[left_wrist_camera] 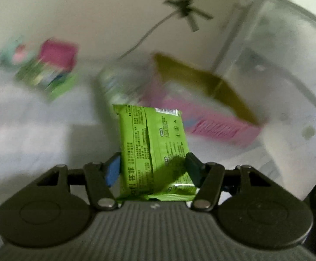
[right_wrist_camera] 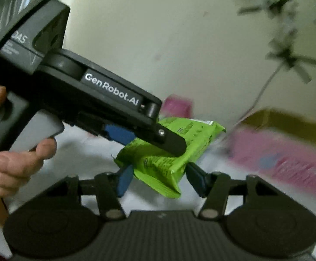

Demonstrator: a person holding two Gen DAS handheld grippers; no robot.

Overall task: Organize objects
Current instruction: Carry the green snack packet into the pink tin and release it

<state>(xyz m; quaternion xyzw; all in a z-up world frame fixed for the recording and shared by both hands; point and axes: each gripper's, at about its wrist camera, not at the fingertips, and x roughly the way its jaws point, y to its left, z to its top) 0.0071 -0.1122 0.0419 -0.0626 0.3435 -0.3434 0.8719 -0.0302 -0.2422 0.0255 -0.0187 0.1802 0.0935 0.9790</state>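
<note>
A green snack packet (left_wrist_camera: 151,130) is off the table, its printed back toward the left wrist camera. My left gripper (left_wrist_camera: 152,159) is shut on it, the blue pad and the black pad pressing its two long sides. In the right wrist view the same packet (right_wrist_camera: 192,134) lies slantwise, clamped by the left gripper (right_wrist_camera: 155,143), which comes in from the upper left in a person's hand (right_wrist_camera: 12,165). My right gripper (right_wrist_camera: 159,169) has its pads against the crumpled near end of the packet, one on each side. The right gripper is hidden in the left wrist view.
A pink slotted basket (left_wrist_camera: 220,128) with an olive-yellow flap (left_wrist_camera: 201,80) stands on the white surface to the right; it is blurred in the right wrist view (right_wrist_camera: 288,158). Pink and green packs (left_wrist_camera: 49,69) sit back left. A clear bottle (left_wrist_camera: 118,82) stands behind the packet.
</note>
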